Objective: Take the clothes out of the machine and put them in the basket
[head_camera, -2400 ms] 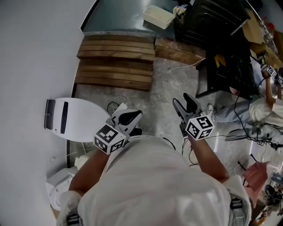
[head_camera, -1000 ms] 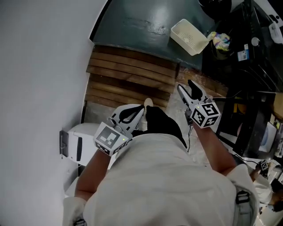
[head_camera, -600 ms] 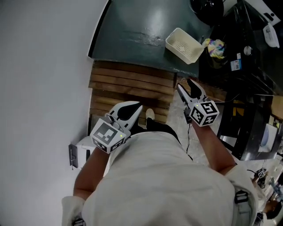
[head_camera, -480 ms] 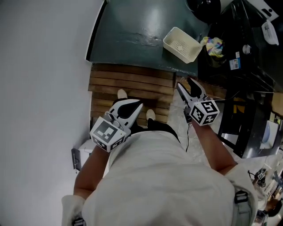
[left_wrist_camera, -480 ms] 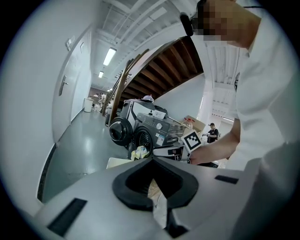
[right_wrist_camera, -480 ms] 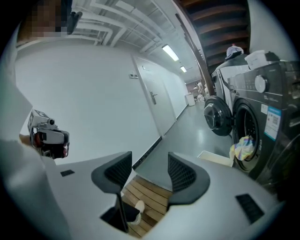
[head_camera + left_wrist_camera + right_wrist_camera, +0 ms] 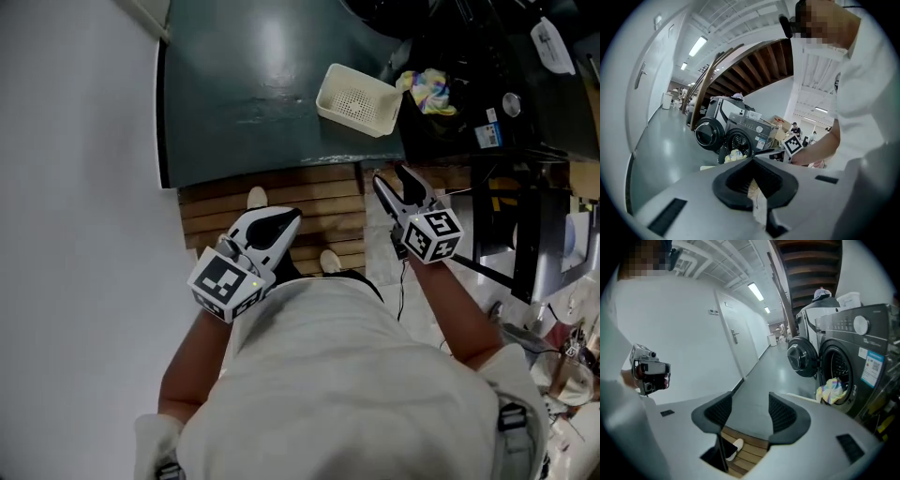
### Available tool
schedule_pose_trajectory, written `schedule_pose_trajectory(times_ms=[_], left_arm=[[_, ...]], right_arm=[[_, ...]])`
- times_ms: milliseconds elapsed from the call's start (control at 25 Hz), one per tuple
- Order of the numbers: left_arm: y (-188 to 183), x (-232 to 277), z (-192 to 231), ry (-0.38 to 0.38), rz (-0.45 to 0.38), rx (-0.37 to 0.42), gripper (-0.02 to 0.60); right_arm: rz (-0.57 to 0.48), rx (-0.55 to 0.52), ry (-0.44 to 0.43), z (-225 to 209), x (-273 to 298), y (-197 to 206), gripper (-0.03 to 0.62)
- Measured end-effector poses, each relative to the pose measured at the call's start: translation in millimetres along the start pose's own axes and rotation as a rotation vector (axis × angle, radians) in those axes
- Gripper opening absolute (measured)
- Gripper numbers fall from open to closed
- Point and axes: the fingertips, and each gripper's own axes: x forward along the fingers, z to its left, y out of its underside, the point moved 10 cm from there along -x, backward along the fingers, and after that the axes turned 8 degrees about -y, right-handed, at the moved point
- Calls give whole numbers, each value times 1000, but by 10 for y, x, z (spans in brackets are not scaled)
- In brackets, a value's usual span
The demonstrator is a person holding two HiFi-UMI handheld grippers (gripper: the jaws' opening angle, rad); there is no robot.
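The multicoloured clothes [image 7: 427,89] hang out of the drum mouth of the dark washing machine [image 7: 848,357], at the upper right of the head view. The cream perforated basket [image 7: 356,98] stands just left of them on the glossy dark green floor [image 7: 253,75], and holds nothing. A wooden slatted platform [image 7: 319,202] adjoins the floor below. A white wall [image 7: 75,187] fills the left side.

The left gripper [image 7: 286,223] is held over the platform with its jaw tips together on nothing. The right gripper [image 7: 394,183] is held at the platform's right edge, its jaws apart with only floor between them.

Compared with half a second ago, the basket and clothes sit lower in the head view, nearer the grippers. The white appliance at the lower left has left the frame.

Only the right gripper view shows the round machine door [image 7: 802,357] swung open. The left gripper view alone shows the right gripper's marker cube [image 7: 793,145] from the front. Only the head view shows the basket interior.
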Motion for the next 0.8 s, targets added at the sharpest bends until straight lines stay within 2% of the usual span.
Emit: schedule_pose_trajectory(times_ms=[200, 440, 600, 800], left_arm=[[-404, 116, 910, 111, 34, 33, -3], [-1095, 138, 1737, 291, 103, 137, -3], [-1395, 281, 1961, 365, 133, 160, -3], [-1601, 629, 2010, 446, 171, 143, -3]], right_arm=[[6, 40, 136, 71, 568, -405, 236], [-25, 91, 287, 309, 988, -1036, 236], [-37, 106, 354, 276, 1046, -1292, 237], [-42, 140, 447, -78, 1061, -1347, 238]])
